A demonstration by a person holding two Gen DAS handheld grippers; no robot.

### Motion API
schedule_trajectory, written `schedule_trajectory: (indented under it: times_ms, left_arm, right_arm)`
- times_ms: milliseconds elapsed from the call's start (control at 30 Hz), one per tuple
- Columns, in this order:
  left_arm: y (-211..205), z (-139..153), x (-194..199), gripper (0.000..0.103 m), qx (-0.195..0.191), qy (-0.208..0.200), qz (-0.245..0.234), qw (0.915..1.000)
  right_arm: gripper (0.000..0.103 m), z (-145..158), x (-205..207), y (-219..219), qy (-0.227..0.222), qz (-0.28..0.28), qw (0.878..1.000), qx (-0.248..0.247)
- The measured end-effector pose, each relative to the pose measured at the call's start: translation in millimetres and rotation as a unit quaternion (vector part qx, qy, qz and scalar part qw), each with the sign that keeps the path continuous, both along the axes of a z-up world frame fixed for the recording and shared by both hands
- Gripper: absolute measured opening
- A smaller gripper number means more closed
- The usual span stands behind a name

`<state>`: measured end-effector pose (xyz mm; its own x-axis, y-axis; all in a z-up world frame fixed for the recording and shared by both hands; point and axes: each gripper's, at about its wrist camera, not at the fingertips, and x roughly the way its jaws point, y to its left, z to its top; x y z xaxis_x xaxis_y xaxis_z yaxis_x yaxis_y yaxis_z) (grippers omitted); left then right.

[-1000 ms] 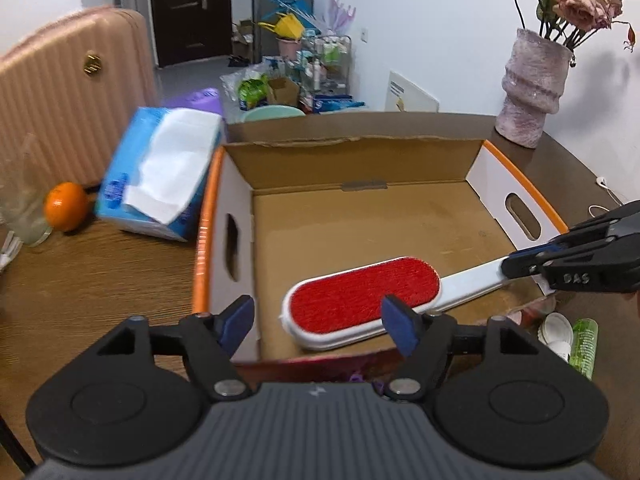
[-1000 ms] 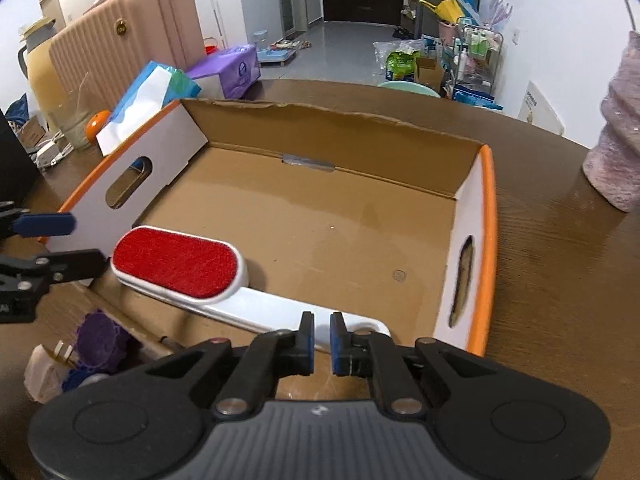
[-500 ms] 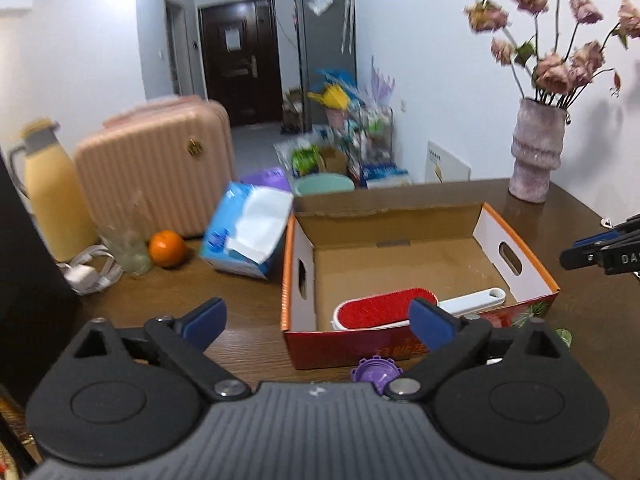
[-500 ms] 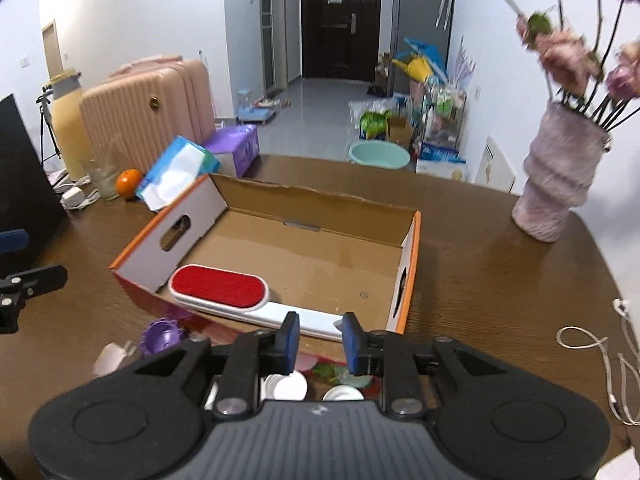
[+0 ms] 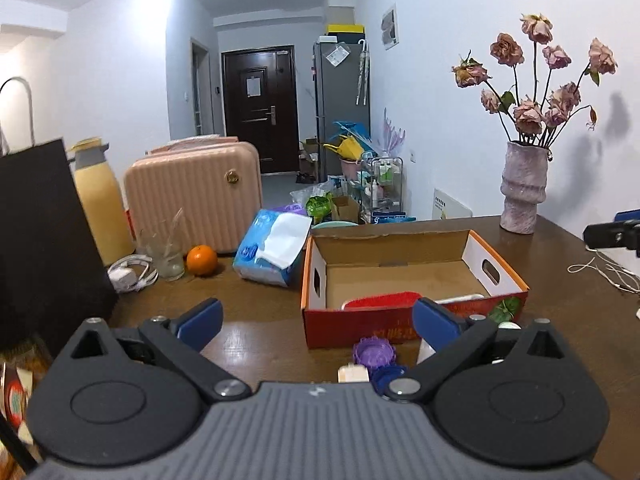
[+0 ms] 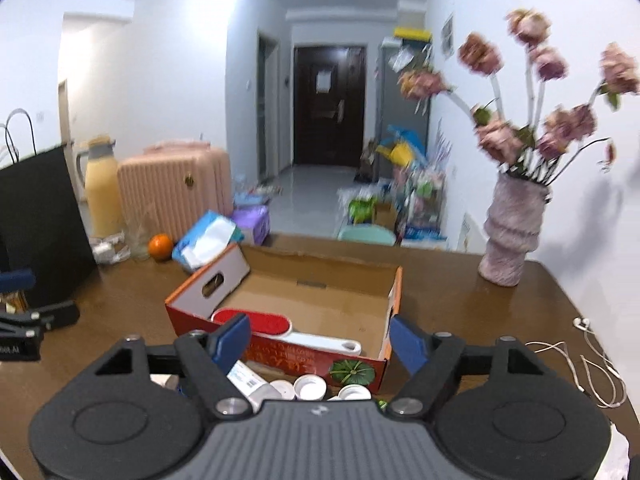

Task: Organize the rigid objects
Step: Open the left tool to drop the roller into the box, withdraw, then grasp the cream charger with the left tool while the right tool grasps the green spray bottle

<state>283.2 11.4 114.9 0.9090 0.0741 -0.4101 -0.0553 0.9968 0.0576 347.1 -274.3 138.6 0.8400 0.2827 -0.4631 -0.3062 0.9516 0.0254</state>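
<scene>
A red-and-white lint brush lies inside the open cardboard box on the brown table; it also shows in the left wrist view, in the box. My left gripper is open and empty, held back from the box's front. My right gripper is open and empty, also back from the box. Loose items lie in front of the box: purple lids, a white tube, and white caps.
A tissue pack, an orange, a glass, a yellow thermos and a black bag stand at the left. A vase of dried roses is at the back right. White earphone cable lies at the right.
My right gripper let go of the brush handle, leaving the brush in the box, and opened wide. Both grippers pulled up and back from the box; the left opened wider.
</scene>
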Motion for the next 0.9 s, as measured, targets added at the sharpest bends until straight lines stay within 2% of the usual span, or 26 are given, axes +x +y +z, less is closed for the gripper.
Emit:
schedule_trajectory:
  times_ms: [100,300,467,667,800,900]
  left_arm:
    - [2.1,-7.5,-17.6,0.103,0.000,-0.004,0.001,1.0000]
    - [4.6,-20.1,-63.2,0.103,-0.004,-0.037,-0.010,0.9993]
    - [3.9,-32.0,-94.1,0.103,-0.031,-0.039,-0.031,0.9982]
    - [-5.0,-54.8,-137.9,0.103,-0.013,-0.079,-0.036,0.9961]
    - [-9.3,-70.9,-163.7,0.103,-0.019,-0.088,-0.041,0.9951]
    - [-16.5,-81.7,-181.0,0.103,-0.009,-0.101,-0.032,0.9943]
  right_arm:
    - [0.084,-5.7,-23.7,1.2,-0.023,-0.011,1.000,-0.012]
    - [0.091,-25.6,-78.2,12.2,-0.074,0.009,0.996,-0.050]
    - [0.095,-45.8,-117.0,12.1,-0.090,0.015,0.995,-0.028]
    - [0.097,-69.2,-155.7,10.8,-0.112,-0.006,0.994,-0.007]
    - [0.103,-83.9,-179.7,7.6,-0.133,-0.022,0.991,0.003]
    - [0.103,-101.7,-198.4,2.9,-0.136,-0.032,0.990,0.005]
